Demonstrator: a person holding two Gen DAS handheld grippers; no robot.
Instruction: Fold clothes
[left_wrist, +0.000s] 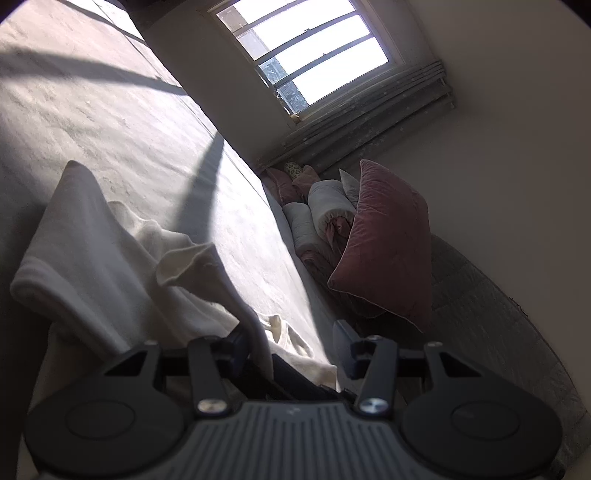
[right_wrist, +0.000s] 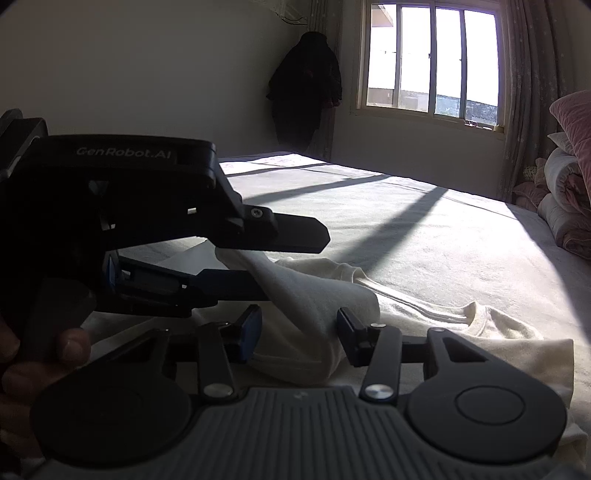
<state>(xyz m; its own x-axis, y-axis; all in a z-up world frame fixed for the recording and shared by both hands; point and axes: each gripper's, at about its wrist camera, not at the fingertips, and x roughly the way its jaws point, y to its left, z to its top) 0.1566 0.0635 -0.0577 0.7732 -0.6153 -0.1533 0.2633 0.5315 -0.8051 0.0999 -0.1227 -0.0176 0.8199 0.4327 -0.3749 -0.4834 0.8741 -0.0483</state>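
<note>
White garment (right_wrist: 406, 306) on bed (right_wrist: 424, 229), just ahead of right gripper (right_wrist: 299, 332); raised fold between its spread jaws, pads not pressing; left gripper (right_wrist: 258, 258) part-spread around same fold, hold uncertain; advise firm pinch before lifting; keep fold edges aligned.

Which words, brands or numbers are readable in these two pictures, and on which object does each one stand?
"GenRobot.AI": on the top of the left tongs, seen in the right wrist view.
A small pale mark on the grey body of the right tongs: too small to read.
No other text is visible, neither on the white garment nor on the bed.
</note>
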